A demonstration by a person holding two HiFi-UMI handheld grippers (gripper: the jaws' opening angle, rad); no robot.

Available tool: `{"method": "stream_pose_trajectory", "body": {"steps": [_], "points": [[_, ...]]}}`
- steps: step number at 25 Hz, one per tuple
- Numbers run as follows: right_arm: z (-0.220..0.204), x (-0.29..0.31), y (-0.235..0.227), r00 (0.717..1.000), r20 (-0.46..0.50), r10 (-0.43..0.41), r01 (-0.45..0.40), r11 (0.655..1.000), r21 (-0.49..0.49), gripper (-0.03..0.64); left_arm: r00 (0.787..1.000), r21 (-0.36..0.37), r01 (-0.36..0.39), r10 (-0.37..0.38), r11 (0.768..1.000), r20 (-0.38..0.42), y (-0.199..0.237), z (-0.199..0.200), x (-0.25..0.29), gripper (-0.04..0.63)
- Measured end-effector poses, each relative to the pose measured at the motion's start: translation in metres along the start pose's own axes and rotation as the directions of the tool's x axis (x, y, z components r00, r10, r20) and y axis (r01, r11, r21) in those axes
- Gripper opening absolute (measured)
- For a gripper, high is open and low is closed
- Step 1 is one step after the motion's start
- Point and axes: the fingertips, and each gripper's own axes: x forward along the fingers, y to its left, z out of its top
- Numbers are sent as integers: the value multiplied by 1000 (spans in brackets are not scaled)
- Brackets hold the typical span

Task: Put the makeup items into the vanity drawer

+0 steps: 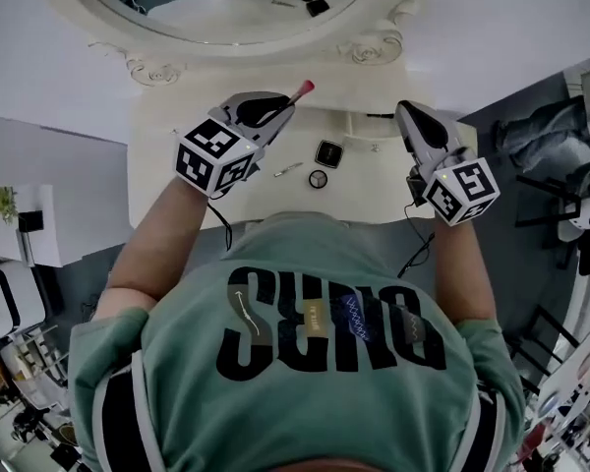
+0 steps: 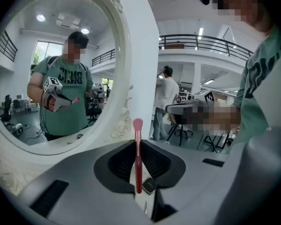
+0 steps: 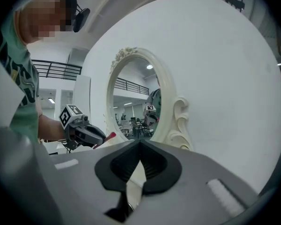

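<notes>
Well, the left gripper (image 1: 280, 111) hangs above the cream tabletop (image 1: 374, 180) of the vanity, just in front of the oval mirror (image 1: 374, 18) with its carved frame. Its fingers (image 2: 119, 161) are clenched on a pink makeup brush (image 2: 138, 158). They pinch the handle near its middle, so the bristle end pokes out past the tips towards the mirror, and the brush is clear of the tabletop.

The right gripper (image 1: 408, 116) is off to the other side, well apart from the left one and also above the tabletop. Its fingers (image 3: 154, 165) are pressed together at the tips, with nothing between them.

Three more makeup items lie on the tabletop between the two grippers:
- a square compact (image 1: 328, 153), dark in the middle
- a small round pot (image 1: 318, 178), just beside the compact on the person's side
- a thin silvery stick (image 1: 287, 169), lying flat close to the left gripper

In the left gripper view, the mirror reflects the person in a green shirt with the brush.
</notes>
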Motion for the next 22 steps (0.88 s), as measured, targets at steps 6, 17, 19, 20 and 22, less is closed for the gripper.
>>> {"method": "stream_pose_trajectory", "body": {"steps": [6,17,19,20,22], "points": [[-37,-44,-53,995,-15,-98,98,994,41,9,990,44,124,-121,991,-78,-37,-13,98,46],[-104,-141,-102,966,-80,-246,255,958,130,9,916,229,284,-193,931,-351,-92,-92,248,46],[-113,-155,-107,962,-88,-260,270,952,140,9,905,257,293,-180,921,-387,-95,-102,262,46],[-117,-162,-109,960,-92,-266,277,950,143,9,899,269,297,-174,916,-402,-96,-106,266,46],[-122,-172,-110,956,-97,-276,288,946,148,9,889,286,306,-164,908,-427,-96,-115,273,48]]}}
